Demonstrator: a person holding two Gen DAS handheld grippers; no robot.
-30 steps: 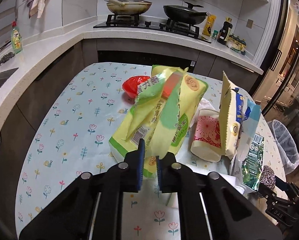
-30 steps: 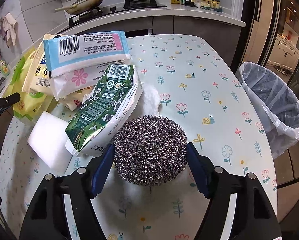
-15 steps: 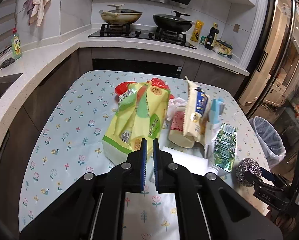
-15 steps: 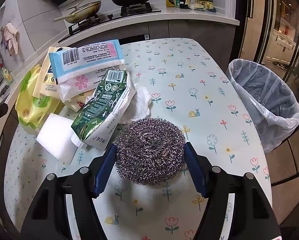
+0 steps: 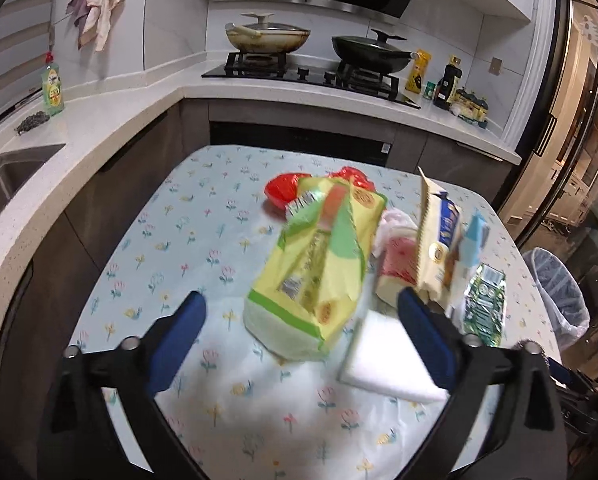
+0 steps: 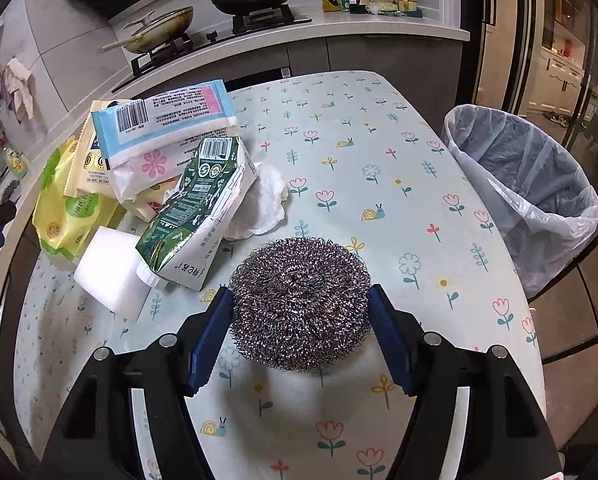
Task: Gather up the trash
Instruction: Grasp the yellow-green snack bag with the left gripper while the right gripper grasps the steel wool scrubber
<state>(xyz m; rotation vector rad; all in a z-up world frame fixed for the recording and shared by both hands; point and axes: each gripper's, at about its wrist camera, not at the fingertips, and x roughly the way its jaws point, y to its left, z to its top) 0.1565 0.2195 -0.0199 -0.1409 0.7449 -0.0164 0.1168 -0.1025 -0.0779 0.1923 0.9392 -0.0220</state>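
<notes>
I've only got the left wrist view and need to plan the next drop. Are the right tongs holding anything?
Observer: Yes, the right tongs are shut on a steel scourer.
Operator: Anything in the bin?
Observer: It stands just past the table edge, and its clear liner looks empty as far as I can see inside.
Operator: What's beside the green packet?
Observer: A crumpled white tissue lies against it, on the bin side.
</notes>
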